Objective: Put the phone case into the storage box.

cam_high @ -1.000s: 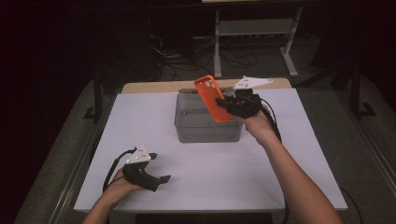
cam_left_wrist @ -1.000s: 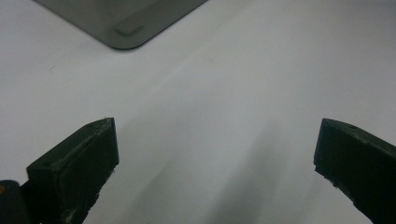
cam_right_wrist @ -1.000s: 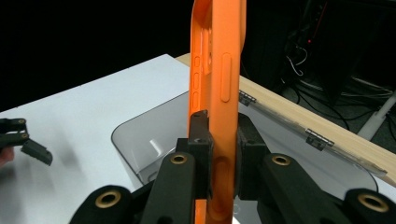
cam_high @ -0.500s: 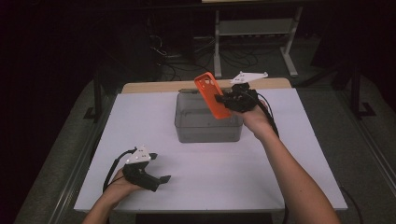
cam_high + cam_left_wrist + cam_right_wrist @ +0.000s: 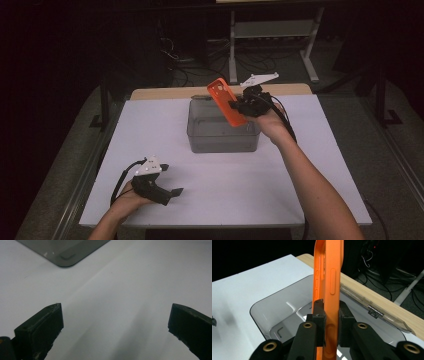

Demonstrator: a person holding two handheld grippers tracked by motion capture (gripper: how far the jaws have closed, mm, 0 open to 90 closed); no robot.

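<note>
An orange phone case hangs tilted over the back right of a grey see-through bin in the high view. My right gripper is shut on its lower part. In the right gripper view the case stands edge-on between the jaws of that gripper, with the empty bin below. My left gripper rests on the white table near the front left, open. In the left gripper view its jaws stand wide apart with nothing between them, and a corner of the bin shows farther off.
The white table top has a wooden strip along its far edge. A clear hinged lid lies behind the bin. Beyond the table are a metal shelf frame and cables on a dark floor.
My right hand has shifted a little left and toward the far side with the orange case, still over the bin. The left hand has stayed where it was.
</note>
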